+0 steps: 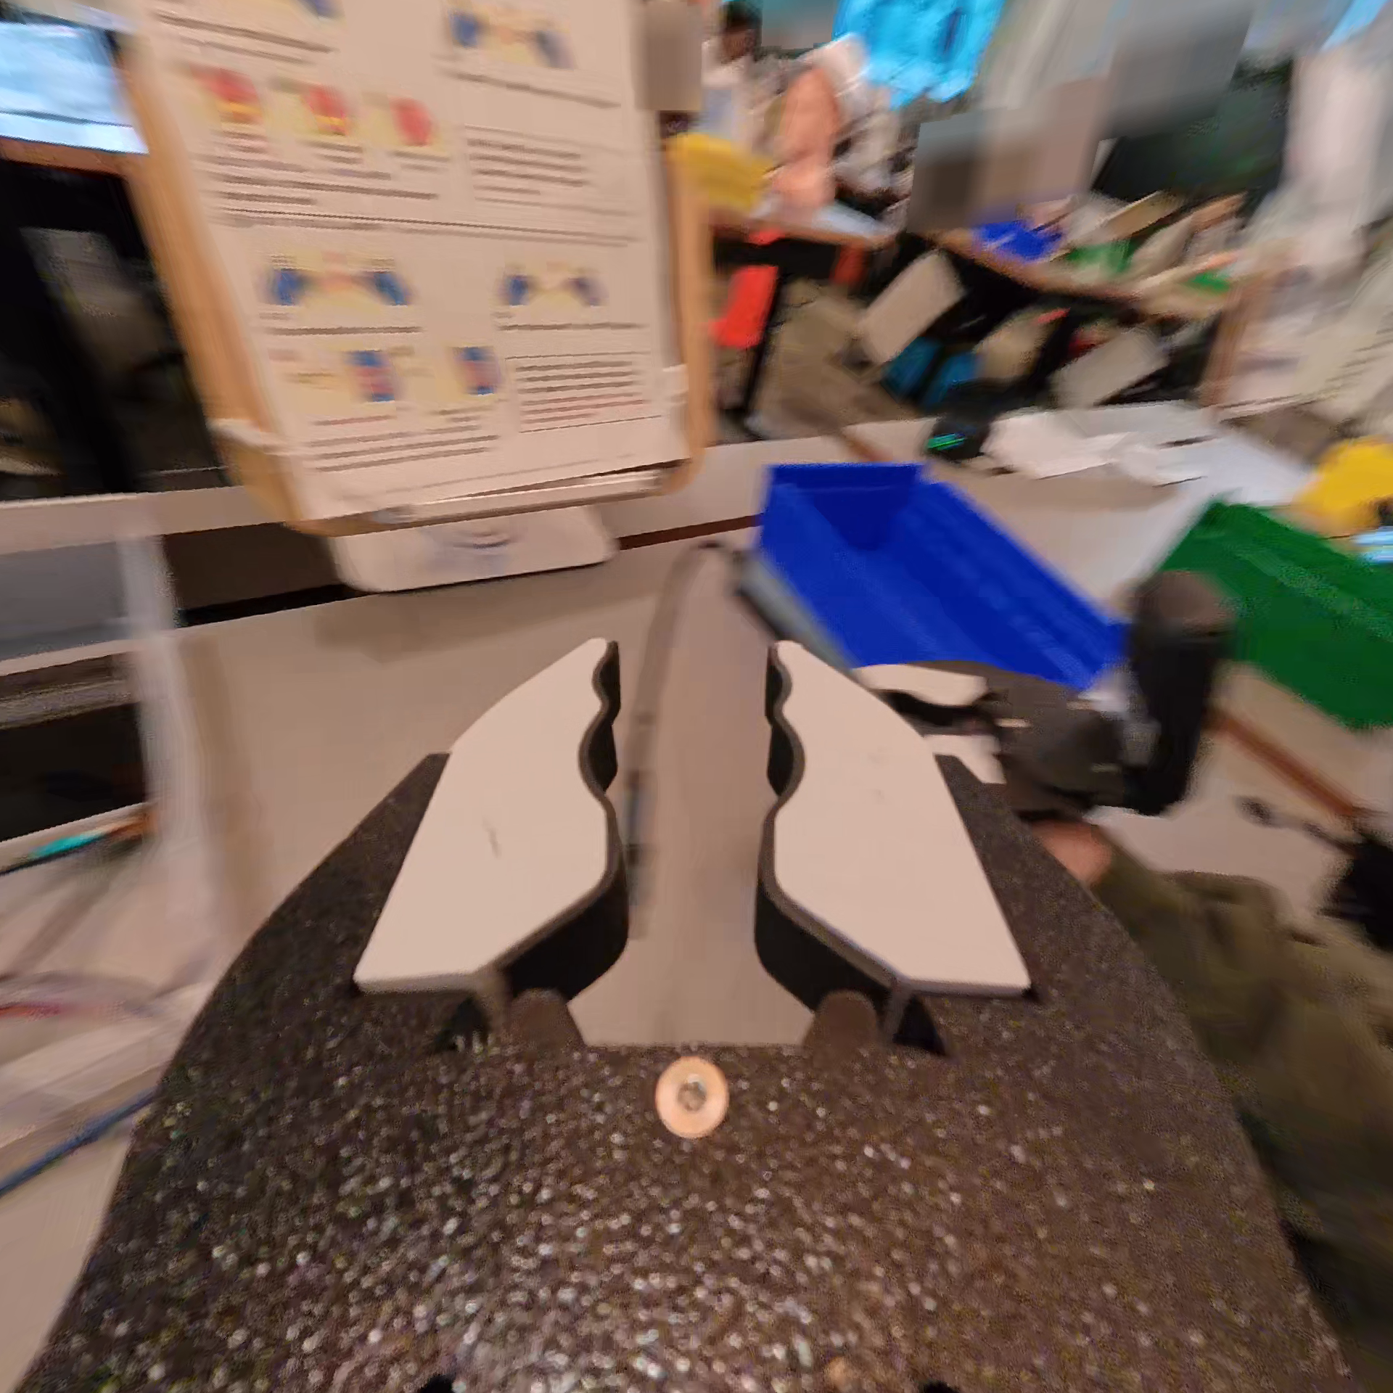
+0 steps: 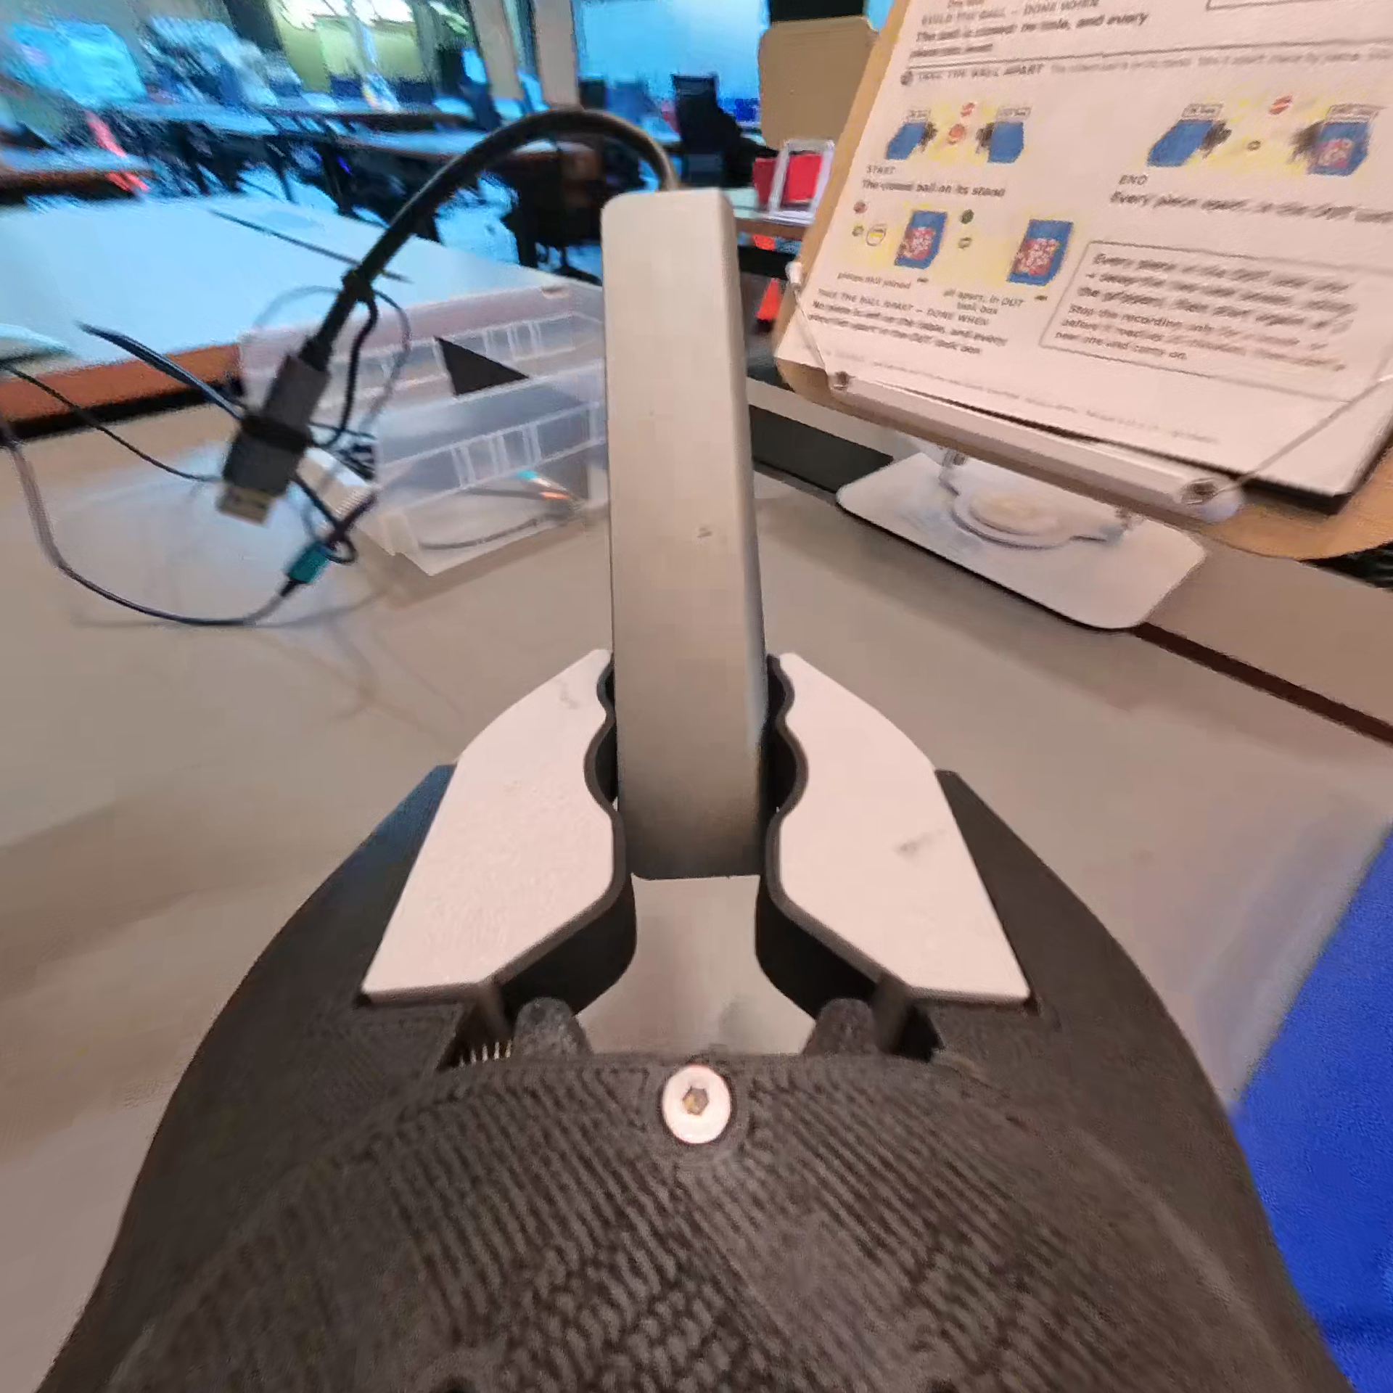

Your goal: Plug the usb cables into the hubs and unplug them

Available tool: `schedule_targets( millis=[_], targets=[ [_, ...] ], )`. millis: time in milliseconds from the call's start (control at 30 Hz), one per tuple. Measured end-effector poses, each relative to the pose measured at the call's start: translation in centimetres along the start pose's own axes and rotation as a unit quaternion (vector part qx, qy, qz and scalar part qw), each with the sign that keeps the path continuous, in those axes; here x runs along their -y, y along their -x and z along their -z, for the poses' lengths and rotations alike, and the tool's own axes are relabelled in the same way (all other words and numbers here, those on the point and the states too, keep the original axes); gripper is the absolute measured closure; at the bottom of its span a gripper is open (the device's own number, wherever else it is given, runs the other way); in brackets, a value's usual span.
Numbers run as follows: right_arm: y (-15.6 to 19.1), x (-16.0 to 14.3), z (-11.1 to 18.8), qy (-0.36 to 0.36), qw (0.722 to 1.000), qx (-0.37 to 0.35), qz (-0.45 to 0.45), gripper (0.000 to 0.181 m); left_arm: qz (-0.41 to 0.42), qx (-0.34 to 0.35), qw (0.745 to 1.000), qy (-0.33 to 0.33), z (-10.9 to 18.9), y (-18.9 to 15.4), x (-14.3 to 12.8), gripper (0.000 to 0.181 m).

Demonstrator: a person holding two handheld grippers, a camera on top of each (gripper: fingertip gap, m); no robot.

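A: Two grippers in play. Right gripper (image 2: 692, 746) is clamped on the grey hub (image 2: 678, 528), gripped by its near end, far end sticking out toward 12 o'clock.

B: Why lifted like that?

A: My guess: it frees the port side so a plug can go in without the hub sliding on the worktop (image 2: 226, 754). The hub's own black lead (image 2: 452, 181) arcs off its far end to 10 o'clock, and its plug (image 2: 264, 445) hangs free in the air.

B: Left one?

A: Left gripper (image 1: 692, 754) has its jaws partly apart with nothing pinched. A blurred grey strip (image 1: 656, 678) runs up through the gap. Too smeared to say what it is or whether it touches a finger.

B: Cables to plug?

A: Loose thin cables (image 2: 188, 595) lie on the worktop at 9 o'clock in the right wrist view, one with a teal connector (image 2: 307, 565), just beside a clear plastic organiser box (image 2: 497, 422). None is in the hub that I can see.

B: Anything else nearby?

A: Instruction sheet on a wooden stand (image 2: 1131, 249) at 2 o'clock. Blue bin (image 1: 927, 580) at 1 o'clock in the left wrist view, with the right gripper in front of it.

B: Stage?

A: Early, I'd say: hub held ready, left side free to fetch a cable.
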State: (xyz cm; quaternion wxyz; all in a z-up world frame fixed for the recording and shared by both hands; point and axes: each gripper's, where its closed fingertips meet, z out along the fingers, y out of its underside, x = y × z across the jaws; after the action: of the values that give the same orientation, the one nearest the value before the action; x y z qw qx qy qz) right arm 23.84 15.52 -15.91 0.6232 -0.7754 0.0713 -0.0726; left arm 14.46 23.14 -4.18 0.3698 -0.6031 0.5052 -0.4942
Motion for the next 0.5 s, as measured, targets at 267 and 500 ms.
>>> schedule_targets(
  millis=[267,500],
  targets=[
    [0.6,1.9,1.7,-0.037,0.994,-0.056,0.087,0.146,0.241,-0.112,0.964,0.014,-6.6,-4.1,-5.4,0.131],
    [1.3,0.6,2.4,-0.042,0.994,-0.045,0.088,0.146,0.483,-0.24,0.841,-0.044,-9.0,-4.0,-5.9,0.135]
  ],
)
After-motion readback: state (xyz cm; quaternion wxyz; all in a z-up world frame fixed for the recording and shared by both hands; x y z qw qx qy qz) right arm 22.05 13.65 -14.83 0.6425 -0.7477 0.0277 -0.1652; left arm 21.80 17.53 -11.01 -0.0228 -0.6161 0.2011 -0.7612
